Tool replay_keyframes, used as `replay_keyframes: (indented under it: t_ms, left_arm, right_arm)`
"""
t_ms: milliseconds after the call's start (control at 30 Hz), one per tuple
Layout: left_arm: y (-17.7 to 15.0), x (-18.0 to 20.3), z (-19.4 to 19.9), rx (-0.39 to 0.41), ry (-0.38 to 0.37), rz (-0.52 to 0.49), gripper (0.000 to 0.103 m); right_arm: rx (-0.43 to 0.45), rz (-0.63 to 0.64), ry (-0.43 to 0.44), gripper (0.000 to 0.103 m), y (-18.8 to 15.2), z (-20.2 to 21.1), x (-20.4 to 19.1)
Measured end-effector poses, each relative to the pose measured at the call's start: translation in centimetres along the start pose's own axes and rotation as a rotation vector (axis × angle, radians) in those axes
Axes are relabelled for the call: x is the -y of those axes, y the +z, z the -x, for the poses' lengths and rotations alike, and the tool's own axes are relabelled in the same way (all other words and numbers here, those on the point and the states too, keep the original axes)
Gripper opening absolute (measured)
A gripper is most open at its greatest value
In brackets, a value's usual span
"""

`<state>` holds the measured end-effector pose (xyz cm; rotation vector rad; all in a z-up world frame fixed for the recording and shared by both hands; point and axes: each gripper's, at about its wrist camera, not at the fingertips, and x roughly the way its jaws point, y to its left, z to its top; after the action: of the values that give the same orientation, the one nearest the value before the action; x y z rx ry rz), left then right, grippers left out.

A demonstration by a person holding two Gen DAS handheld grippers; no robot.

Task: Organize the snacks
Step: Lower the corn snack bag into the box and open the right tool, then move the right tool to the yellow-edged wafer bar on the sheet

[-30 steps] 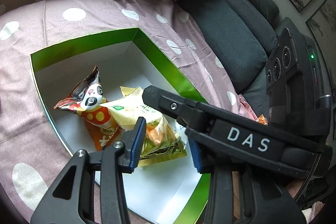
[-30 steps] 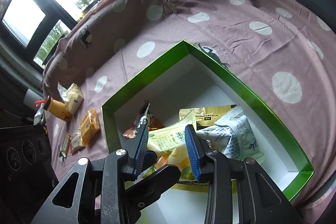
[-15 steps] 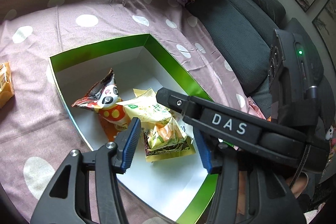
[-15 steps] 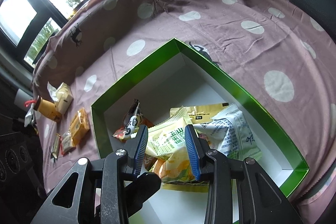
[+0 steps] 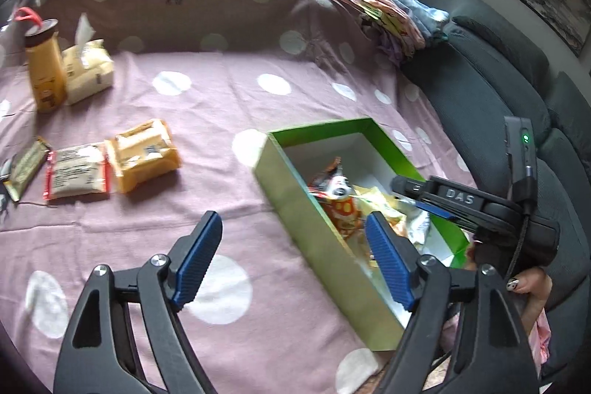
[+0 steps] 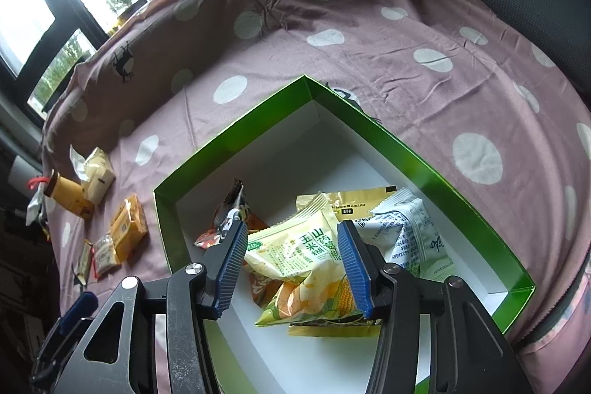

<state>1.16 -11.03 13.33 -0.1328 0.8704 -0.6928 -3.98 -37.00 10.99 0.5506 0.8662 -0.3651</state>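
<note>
- Green box (image 6: 424, 168) at frame centre on the dotted bedspread (image 5: 221, 91): already holding several packets.
- Right gripper (image 6: 291, 261): just opened, pads either side of the yellow corn packet (image 6: 303, 257) but off it; lift straight out.
- Left gripper (image 5: 291, 261): just spread wide, empty; aim next at the orange packet (image 5: 144, 154), left of frame.

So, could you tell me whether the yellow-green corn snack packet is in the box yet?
In. The corn snack packet lies on other packets inside the green box.
</note>
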Motion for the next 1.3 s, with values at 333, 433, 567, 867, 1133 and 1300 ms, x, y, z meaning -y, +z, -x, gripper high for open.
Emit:
replay_keyframes:
  t_ms: [333,433,567,867,1133,1300]
  left_arm:
    - [0.2,-12.8,6.8,0.187,0.374,0.248,0.084]
    - [0.1,-15.9,9.4,0.247,0.488,0.301,0.089]
    - [-0.9,-20.2,11.6,0.294,0.508,0.405,0.096]
    - [-1.9,-27.3,9.5,0.214,0.400,0.623,0.094]
    - [-1.2,-30.6,5.8,0.184,0.313,0.736,0.075]
    - [-1.3,-32.4,4.6,0.173,0.262,0.831,0.066]
  right_arm:
    - [0.045,0.105,-0.042,0.074,-0.8,0.7,-4.1]
    - [0.070,0.135,-0.019,0.075,-1.1,1.2,-5.7]
    - [0.107,0.186,0.056,0.080,-1.7,1.8,-8.4]
    - [-0.016,0.382,0.394,0.086,-2.6,0.5,-22.2]
    - [-0.316,0.662,0.415,0.086,-5.2,-11.9,-38.2]
    - [-0.366,0.650,0.400,0.080,-5.8,-17.8,-41.1]
